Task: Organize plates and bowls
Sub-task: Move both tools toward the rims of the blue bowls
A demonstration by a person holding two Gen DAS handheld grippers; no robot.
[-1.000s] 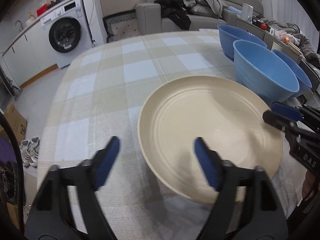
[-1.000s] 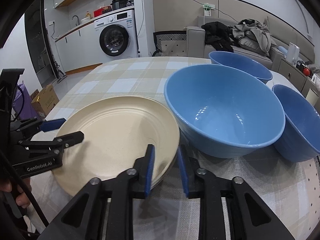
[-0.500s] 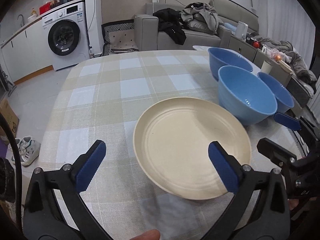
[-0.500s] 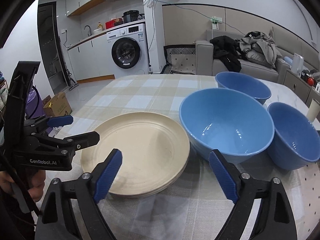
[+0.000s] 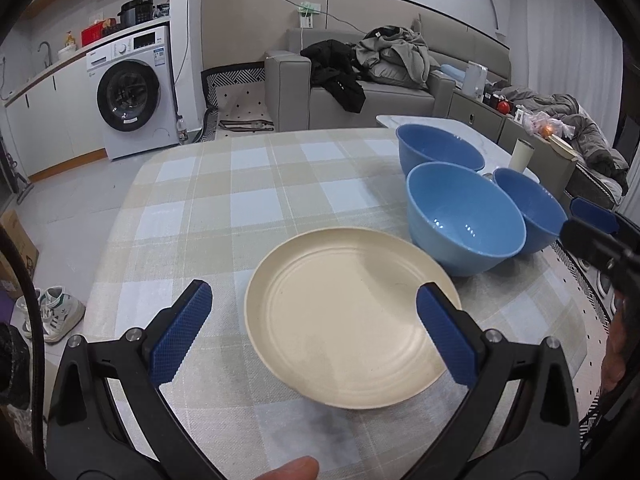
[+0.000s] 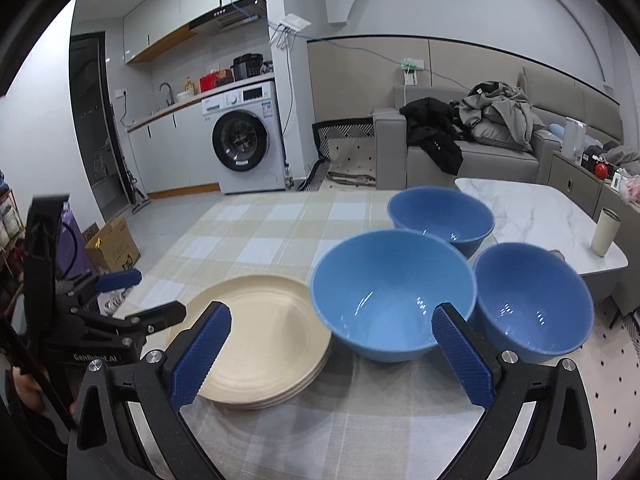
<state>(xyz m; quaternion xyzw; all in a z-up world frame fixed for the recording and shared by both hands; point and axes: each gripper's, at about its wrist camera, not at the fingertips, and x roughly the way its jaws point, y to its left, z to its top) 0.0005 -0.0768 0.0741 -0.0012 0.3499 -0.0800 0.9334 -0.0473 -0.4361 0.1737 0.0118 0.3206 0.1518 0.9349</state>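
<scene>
A stack of cream plates (image 5: 352, 316) (image 6: 264, 336) lies on the checked tablecloth near the front edge. Three blue bowls stand to its right: a large near one (image 5: 464, 216) (image 6: 392, 292), a far one (image 5: 440, 152) (image 6: 440, 216) and a right one (image 5: 528, 208) (image 6: 532, 300). My left gripper (image 5: 314, 336) is open and empty, raised above the plates' near side. My right gripper (image 6: 332, 354) is open and empty, raised in front of the plates and the large bowl. Each gripper shows at the edge of the other's view.
The table (image 5: 240, 200) has a checked cloth; a white marble table (image 6: 532, 208) with a cream cup (image 6: 606, 232) adjoins at the right. A washing machine (image 5: 132, 92), a sofa with clothes (image 5: 360, 80), shoes (image 5: 52, 312) and a cardboard box (image 6: 114, 248) are beyond.
Both grippers opened wide and drew back and up from the plates. The right gripper let go of the plate rim; the stack lies still.
</scene>
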